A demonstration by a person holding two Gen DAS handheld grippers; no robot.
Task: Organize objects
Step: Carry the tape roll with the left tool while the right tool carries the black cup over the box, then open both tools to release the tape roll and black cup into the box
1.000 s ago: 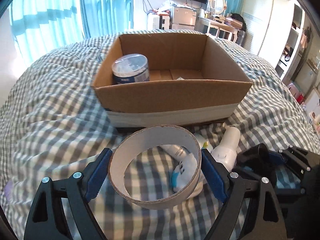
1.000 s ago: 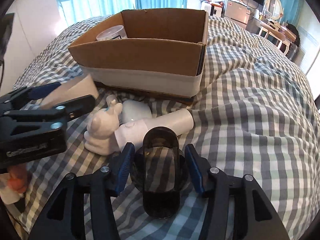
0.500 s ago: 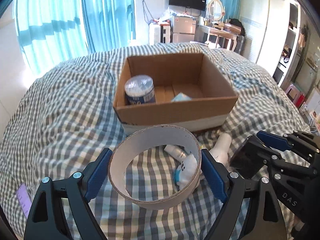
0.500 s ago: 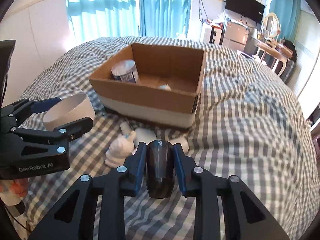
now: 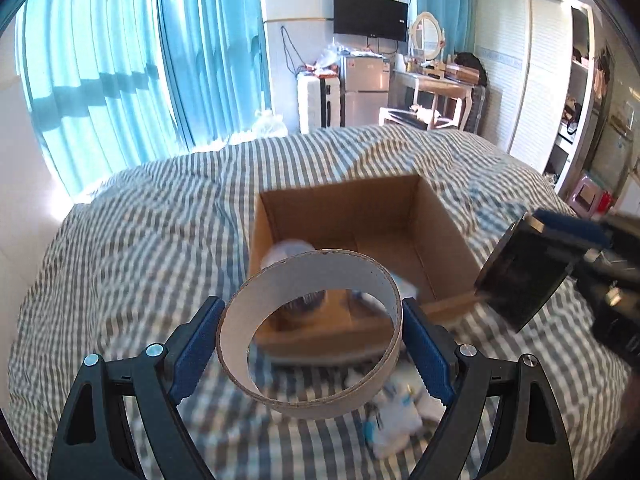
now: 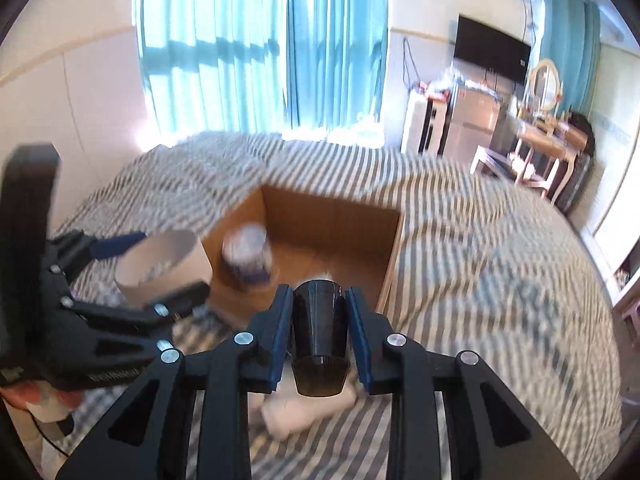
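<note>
Left gripper [image 5: 310,344] is clamped across a cardboard tape ring [image 5: 310,332]; right gripper [image 6: 318,332] is clamped on a dark cup [image 6: 319,334]. Both are held before the cardboard box [image 6: 320,236] at frame centre. Recommend clearing the near wall before releasing inside.

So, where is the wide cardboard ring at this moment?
The wide cardboard ring is clamped between the pads of the left gripper, held in the air before the open brown cardboard box on the checked bedcover.

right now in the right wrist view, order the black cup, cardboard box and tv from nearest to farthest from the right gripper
1. black cup: clamped in the right gripper.
2. cardboard box: just ahead, on the checked bed.
3. tv: on the far wall, upper right.
</note>
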